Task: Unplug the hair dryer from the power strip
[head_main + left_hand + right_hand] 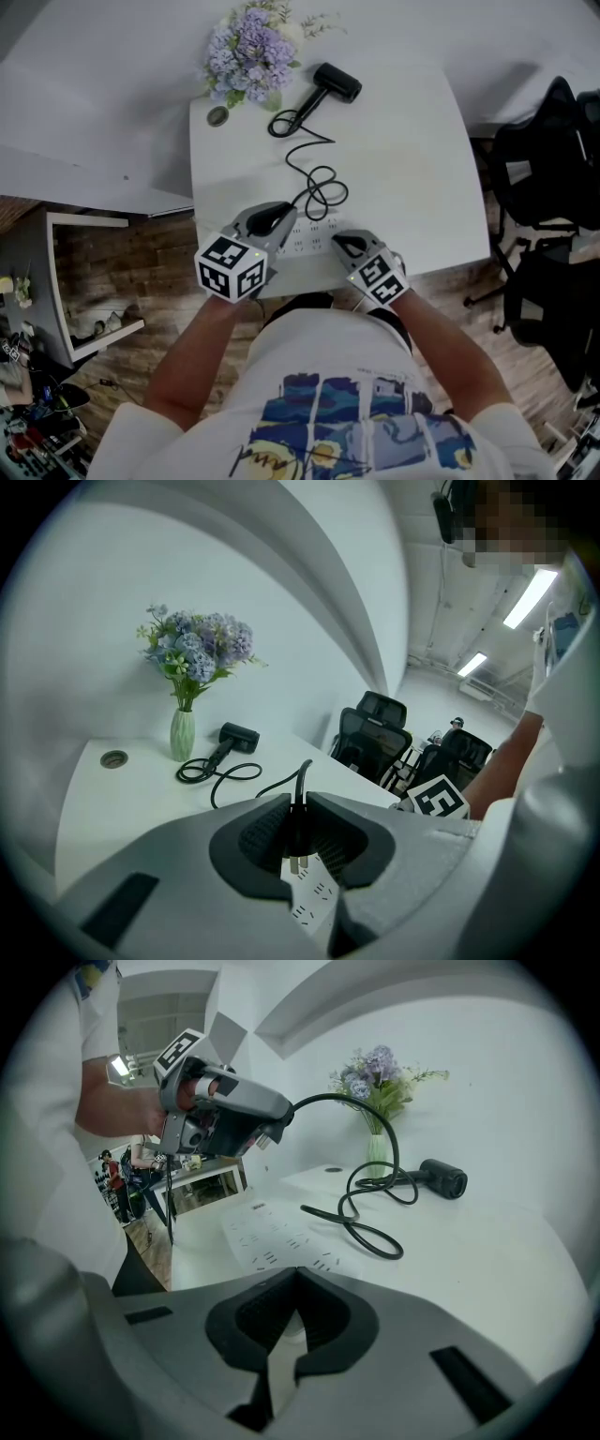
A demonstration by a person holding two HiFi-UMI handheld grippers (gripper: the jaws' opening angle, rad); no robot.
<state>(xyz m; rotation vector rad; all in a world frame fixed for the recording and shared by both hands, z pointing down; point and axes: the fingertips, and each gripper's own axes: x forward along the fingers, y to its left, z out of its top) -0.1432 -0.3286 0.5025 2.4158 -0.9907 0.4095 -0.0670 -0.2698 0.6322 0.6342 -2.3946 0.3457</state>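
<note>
Most of the job looks done: the left gripper (298, 803) pinches the black plug (294, 836) between its jaws, and both bare prongs hang clear, just above the white power strip (314, 902) beneath it. What remains, I judge, is only to carry the plug off and set it down. The right gripper (298, 1274) has its jaws pressed together on nothing, tips down by the strip. Counted: one plug, one power strip, one cord (319, 183), one hair dryer (336, 82) lying well ahead of both grippers, and one vase of flowers (246, 52).
</note>
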